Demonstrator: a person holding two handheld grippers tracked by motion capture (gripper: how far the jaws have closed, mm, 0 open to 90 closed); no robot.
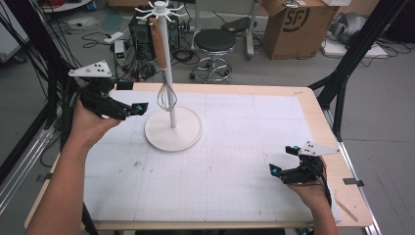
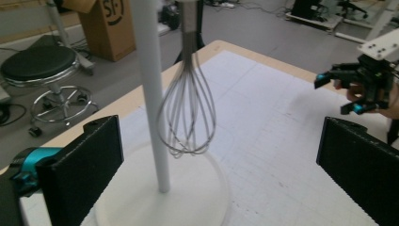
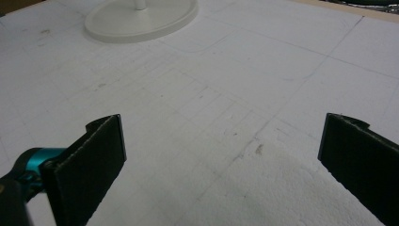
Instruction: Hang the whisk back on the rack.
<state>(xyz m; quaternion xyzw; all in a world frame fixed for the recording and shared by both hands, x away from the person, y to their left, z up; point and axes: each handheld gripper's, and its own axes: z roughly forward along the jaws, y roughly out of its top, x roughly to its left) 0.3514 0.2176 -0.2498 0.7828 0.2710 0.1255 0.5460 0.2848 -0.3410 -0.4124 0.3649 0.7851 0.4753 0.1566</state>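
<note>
1. The letters "SF", set inside a printed ring, can be read on the side of a brown cardboard box [image 1: 292, 27] that stands on the floor beyond the table [image 1: 313, 105], behind its far right corner.
2. The same "SF" mark is seen on the cardboard box [image 2: 104, 23] in the left gripper view, where the box is found to the right of a black round stool [image 2: 40, 63].
3. No other writing can be read.
</note>
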